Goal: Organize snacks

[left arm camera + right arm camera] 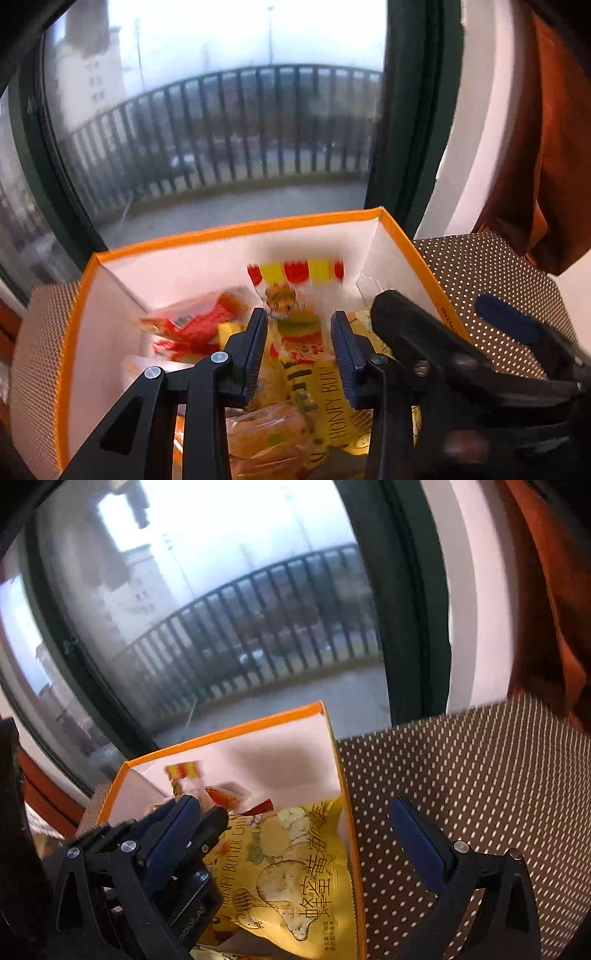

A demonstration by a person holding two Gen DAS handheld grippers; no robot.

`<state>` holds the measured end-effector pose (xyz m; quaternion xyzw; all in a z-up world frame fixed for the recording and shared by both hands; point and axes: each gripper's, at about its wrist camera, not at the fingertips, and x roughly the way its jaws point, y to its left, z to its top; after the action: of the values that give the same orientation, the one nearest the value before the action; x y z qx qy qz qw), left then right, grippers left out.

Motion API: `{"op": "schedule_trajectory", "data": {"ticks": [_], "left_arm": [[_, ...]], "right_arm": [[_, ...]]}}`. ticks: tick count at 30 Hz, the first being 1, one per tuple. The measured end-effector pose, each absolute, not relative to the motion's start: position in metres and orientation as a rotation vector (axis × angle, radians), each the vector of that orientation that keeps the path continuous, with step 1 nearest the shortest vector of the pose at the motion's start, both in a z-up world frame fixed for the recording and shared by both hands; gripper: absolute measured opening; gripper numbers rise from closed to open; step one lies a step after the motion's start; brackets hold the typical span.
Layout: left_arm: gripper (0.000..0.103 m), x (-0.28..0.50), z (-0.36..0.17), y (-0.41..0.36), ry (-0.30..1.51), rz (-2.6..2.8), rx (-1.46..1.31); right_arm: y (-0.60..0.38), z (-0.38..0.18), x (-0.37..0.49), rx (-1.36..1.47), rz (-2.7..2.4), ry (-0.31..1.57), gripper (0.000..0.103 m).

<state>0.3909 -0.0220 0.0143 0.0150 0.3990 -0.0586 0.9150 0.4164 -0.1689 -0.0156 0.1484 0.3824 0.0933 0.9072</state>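
Left wrist view: the left hand-held gripper (299, 332) hangs over an orange-rimmed box (236, 230) on a dotted brown table (480, 266), its jaws only narrowly apart with a clear snack packet topped by red and yellow stripes (295, 273) standing between them; whether the pads press on the packet cannot be told from this blurred frame. Ahead and to the left of this gripper lies a red packet (195, 325), below it a yellow honey-butter chip bag (332, 398) and an orange-brown wrapped snack (266, 439), all inside the box. To the right, across the box wall, reaches the right hand-held gripper (443, 314), one blue pad of which stands over the table outside the box. Right wrist view: the right hand-held gripper (299, 816) stands wide open and holds nothing, its jaws astride the box's right wall (347, 812), with the chip bag (295, 871) lying in the box just ahead of it and bare table (461, 775) beyond its right pad. The left hand-held gripper (207, 823) crowds in from the left, the striped packet (183, 771) rising past it against the box's white inner wall. By the look of it the sorting is well along: several snacks are already boxed and the striped packet seems about to join them. No snack shows on the visible stretch of table, though what remains outside these frames cannot be told.
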Motion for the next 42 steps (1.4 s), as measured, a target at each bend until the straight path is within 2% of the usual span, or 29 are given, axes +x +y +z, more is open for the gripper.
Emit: {"op": "schedule_trajectory", "data": {"ticks": [3,7,13,16,28,36,42], "left_arm": [[0.044,0.401,0.011,-0.018,0.876,-0.122,-0.020],[0.063,0.401,0.014,-0.019,0.875,-0.102,-0.025],[0.073,0.392,0.014,-0.013,0.849,-0.064,-0.008],[0.084,0.387,0.016,-0.008,0.843,-0.043,0.009],[0.086,0.340,0.033,0.022,0.781,-0.028,0.000],[0.086,0.292,0.051,0.042,0.677,0.013,-0.032],[0.094,0.250,0.067,0.053,0.591,0.010,-0.027]], "right_arm": [[-0.173,-0.020,0.420,0.359,0.190,0.818,0.103],[-0.172,-0.018,0.418,0.370,0.185,0.824,0.103],[-0.167,-0.014,0.415,0.347,0.198,0.824,0.103],[-0.161,-0.012,0.412,0.327,0.228,0.822,0.103],[-0.131,0.006,0.388,0.205,0.294,0.827,0.103],[-0.111,0.029,0.350,0.112,0.292,0.719,0.103],[-0.107,0.044,0.318,0.078,0.307,0.642,0.103]]}}
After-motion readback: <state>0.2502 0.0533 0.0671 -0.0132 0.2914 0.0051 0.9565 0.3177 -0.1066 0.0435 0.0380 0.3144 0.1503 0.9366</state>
